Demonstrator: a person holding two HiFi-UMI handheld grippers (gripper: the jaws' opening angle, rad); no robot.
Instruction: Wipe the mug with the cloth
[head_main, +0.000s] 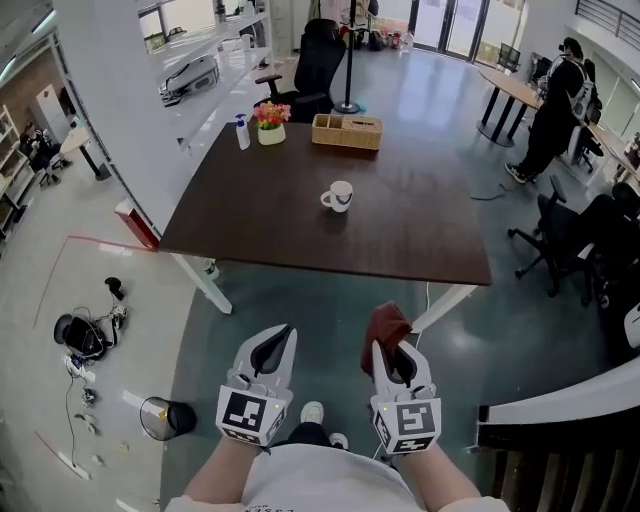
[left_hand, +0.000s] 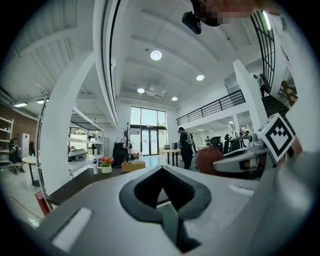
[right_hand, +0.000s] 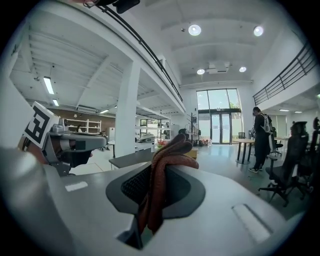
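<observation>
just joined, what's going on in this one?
A person stands back from the dark table with a hand-held gripper in each hand. The right hand-held gripper is clamped on a reddish-brown cloth that bunches up out of its jaws. The left hand-held gripper is shut with nothing in it. The white mug sits upright on the table, well clear of both grippers, so no wiping has begun yet.
</observation>
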